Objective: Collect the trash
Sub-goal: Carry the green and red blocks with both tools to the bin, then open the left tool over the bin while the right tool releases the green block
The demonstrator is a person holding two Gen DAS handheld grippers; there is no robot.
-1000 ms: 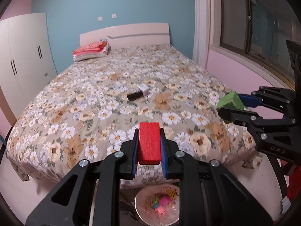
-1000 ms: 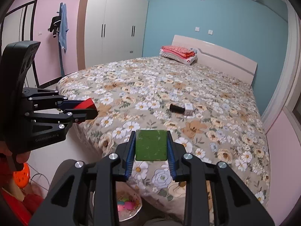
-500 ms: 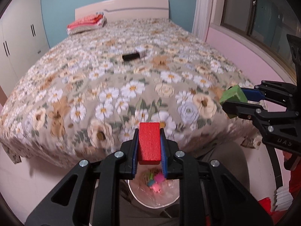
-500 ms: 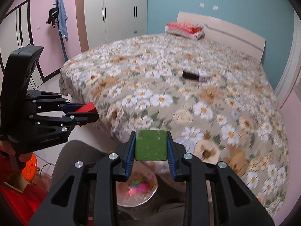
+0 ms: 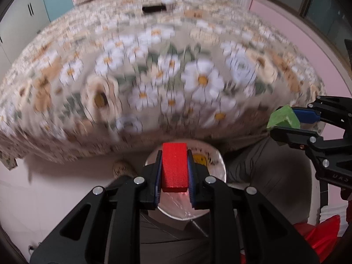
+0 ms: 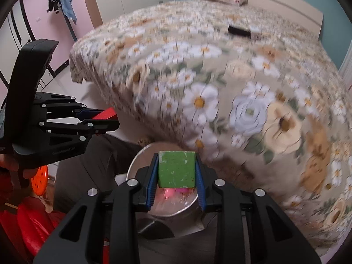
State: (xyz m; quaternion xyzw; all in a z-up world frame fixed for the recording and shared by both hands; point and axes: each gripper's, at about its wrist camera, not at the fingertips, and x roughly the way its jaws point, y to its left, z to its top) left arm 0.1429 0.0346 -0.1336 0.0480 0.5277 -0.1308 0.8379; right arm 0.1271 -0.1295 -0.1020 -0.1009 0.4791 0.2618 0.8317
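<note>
Red block and green block have both dropped with our grippers from bed height to just above the bin at the foot of the bed. Our left gripper clamps the red block, our right gripper the green one. Only our right view shows the pink scraps inside the bin.

Both wrist cams tilt steeply down, close over bin — share bed edge.
</note>
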